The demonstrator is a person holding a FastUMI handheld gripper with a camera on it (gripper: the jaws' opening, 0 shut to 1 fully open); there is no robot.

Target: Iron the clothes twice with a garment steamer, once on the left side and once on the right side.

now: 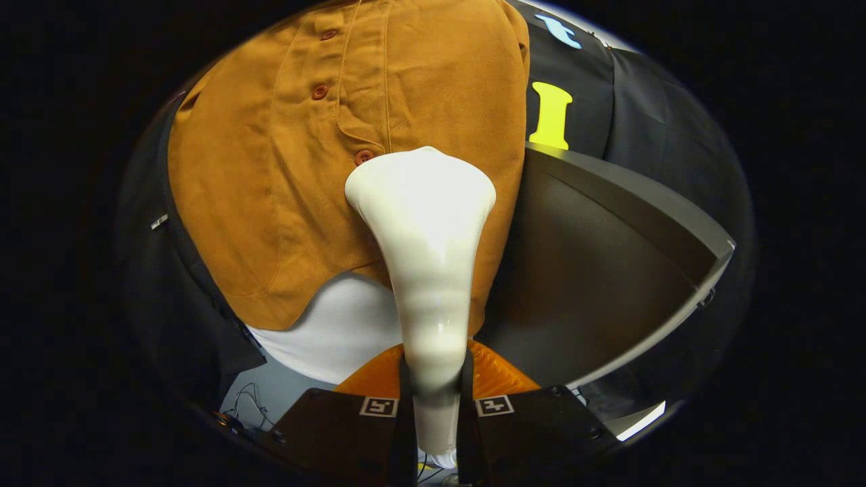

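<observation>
A white garment steamer [426, 243] stands up between my fingers, its narrow handle clamped by both of them and its wide head at the top. My gripper [436, 379] is shut on that handle. The steamer head rests against a mustard-brown buttoned shirt [284, 155] that hangs just beyond the fingers, near its lower right part beside the button placket. Under the shirt's hem a white form [338, 325] shows. The steamer hides part of the shirt's lower front.
A dark tabletop [609, 270] with a pale edge lies to the right of the shirt. Black cloth walls [649, 115] stand behind and to the left. Thin cables [254, 399] lie on the pale floor below the white form.
</observation>
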